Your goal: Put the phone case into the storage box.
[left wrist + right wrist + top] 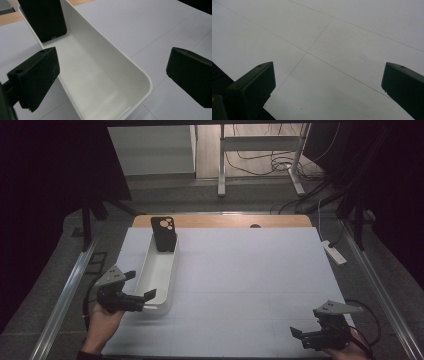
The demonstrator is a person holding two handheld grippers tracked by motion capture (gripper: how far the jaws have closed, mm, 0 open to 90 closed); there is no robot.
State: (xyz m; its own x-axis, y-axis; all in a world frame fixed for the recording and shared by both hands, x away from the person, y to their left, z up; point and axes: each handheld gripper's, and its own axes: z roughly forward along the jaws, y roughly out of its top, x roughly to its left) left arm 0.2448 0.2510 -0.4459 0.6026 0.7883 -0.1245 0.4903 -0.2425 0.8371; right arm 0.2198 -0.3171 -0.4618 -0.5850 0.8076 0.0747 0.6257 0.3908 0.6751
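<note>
One table (260,285), covered by a white sheet with faint grid lines; a strip of bare wood shows along the far edge. Most of the sheet, centre through right, is open room.

One long white bin (156,276) sits on the left part of the sheet, long axis running near to far. Its near end lies close to the sheet's near-left area, its far end close to the wooden strip. The left gripper view shows rounded corners and a bare white floor in the near half of the bin.

One black phone case (164,233) stands upright in the bin's far end, leaning on the end wall, camera cut-outs facing up and out.

Two grippers. Left gripper (140,285) is at the bin's near end, jaws spread wide, one on each side of the bin's near-left corner, pinching nothing. Right gripper (300,336) sits at the near-right corner of the sheet, well apart from the bin, jaws spread over bare sheet, holding nothing.
</note>
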